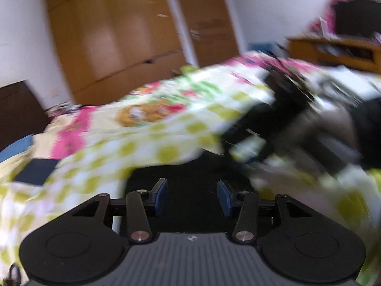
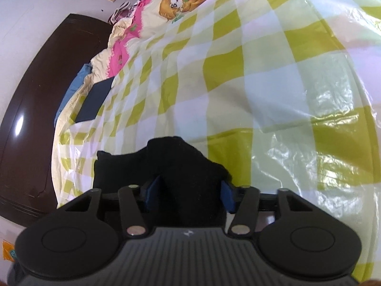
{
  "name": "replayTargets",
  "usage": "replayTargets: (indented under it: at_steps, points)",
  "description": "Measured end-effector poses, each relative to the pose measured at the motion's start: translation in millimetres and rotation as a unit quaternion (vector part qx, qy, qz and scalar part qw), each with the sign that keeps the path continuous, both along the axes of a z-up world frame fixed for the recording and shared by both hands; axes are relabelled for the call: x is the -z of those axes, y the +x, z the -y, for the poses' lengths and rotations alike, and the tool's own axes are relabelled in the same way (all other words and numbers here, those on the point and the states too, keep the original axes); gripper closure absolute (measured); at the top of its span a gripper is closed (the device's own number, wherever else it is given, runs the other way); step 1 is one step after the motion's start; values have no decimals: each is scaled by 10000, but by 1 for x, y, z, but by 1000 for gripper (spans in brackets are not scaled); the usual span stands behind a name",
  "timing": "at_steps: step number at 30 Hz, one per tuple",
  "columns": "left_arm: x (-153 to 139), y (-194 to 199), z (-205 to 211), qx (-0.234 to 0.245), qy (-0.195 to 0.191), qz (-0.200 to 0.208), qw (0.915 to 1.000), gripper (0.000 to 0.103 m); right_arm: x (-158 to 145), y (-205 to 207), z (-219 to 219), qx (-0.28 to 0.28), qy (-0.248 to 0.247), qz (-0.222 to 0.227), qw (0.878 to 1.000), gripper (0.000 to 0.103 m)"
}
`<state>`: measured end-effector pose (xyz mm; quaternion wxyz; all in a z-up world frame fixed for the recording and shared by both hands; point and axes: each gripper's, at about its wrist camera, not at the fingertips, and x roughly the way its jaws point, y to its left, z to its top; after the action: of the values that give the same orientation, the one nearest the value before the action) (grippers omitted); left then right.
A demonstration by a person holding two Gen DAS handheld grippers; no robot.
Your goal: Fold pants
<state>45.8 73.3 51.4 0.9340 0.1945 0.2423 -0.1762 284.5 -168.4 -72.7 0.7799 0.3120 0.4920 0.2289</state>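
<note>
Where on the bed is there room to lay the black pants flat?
The widest bare patch is the green checked cover, ahead and right of the black pants in the right gripper. The far left edge is crowded: a dark flat thing and a pink-edged blanket lie there.

Bedroom with a bed under a checked plastic cover

White walls (image 1: 21,35) back a tall wooden wardrobe (image 1: 114,35); a dark brown headboard (image 2: 47,100) stands at the bed's (image 2: 238,71) end, a low wooden shelf unit (image 1: 333,50) sits far right, and daylight glares off the glossy green-and-white cover (image 2: 321,109).
</note>
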Motion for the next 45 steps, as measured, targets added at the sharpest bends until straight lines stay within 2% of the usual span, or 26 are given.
replayTargets:
  at_steps: [3, 6, 10, 15, 17, 19, 22, 26, 28, 31, 32, 35, 37, 38, 39, 41, 45]
  points:
    - [37, 5, 12, 136, 394, -698, 9967, 44, 1, 10, 1, 135, 134, -17, 9998, 66]
    - [53, 0, 7, 1, 429, -941, 9946, 44, 1, 22, -6, 161, 113, -1, 9998, 68]
    - [35, 0, 2, -90, 195, -946, 9953, 44, -3, 32, -20, 93, -153, 149, 9997, 68]
    - [20, -3, -1, -304, 297, -659, 9969, 44, -20, 28, -24, 126, -476, 380, 9981, 63]
    - [16, -11, -6, -348, 284, -546, 9975, 43, -37, 9, -17, 172, -731, 685, 9948, 63]
    - [16, -11, -9, -432, 344, -421, 9976, 41, -50, -20, -9, 89, -681, 836, 9941, 62]
    - [16, 0, -13, -547, 245, -412, 9974, 41, -51, -72, -5, -239, -358, 585, 9974, 52]
    - [12, 19, -7, -529, 298, -188, 9980, 41, -36, -134, -15, -600, -243, 205, 9977, 52]
    - [9, 33, -2, -414, 213, -173, 9988, 41, -33, -151, -20, -634, -287, 324, 9970, 52]
    - [13, 66, 17, -118, 33, -434, 9990, 41, -30, -157, -27, -728, -531, 537, 9945, 55]
    - [17, 77, 26, -63, 86, -512, 9986, 41, -30, -157, -28, -753, -564, 552, 9940, 59]
    - [39, 113, 53, -145, 523, -657, 9964, 41, -27, -158, -28, -905, -570, 522, 9929, 62]
    - [54, 135, 61, -256, 630, -838, 9942, 36, -24, -161, -30, -980, -621, 558, 9917, 62]
    - [58, 143, 62, -341, 604, -911, 9934, 29, -22, -162, -33, -1011, -681, 590, 9908, 62]
    - [60, 147, 62, -414, 599, -915, 9931, 23, -21, -163, -34, -1047, -718, 610, 9900, 62]
    - [60, 149, 65, -526, 678, -818, 9929, 17, -21, -162, -36, -1131, -761, 633, 9886, 62]
    - [44, 134, 58, -640, 678, -701, 9932, 18, -30, -163, -28, -1085, -625, 646, 9900, 61]
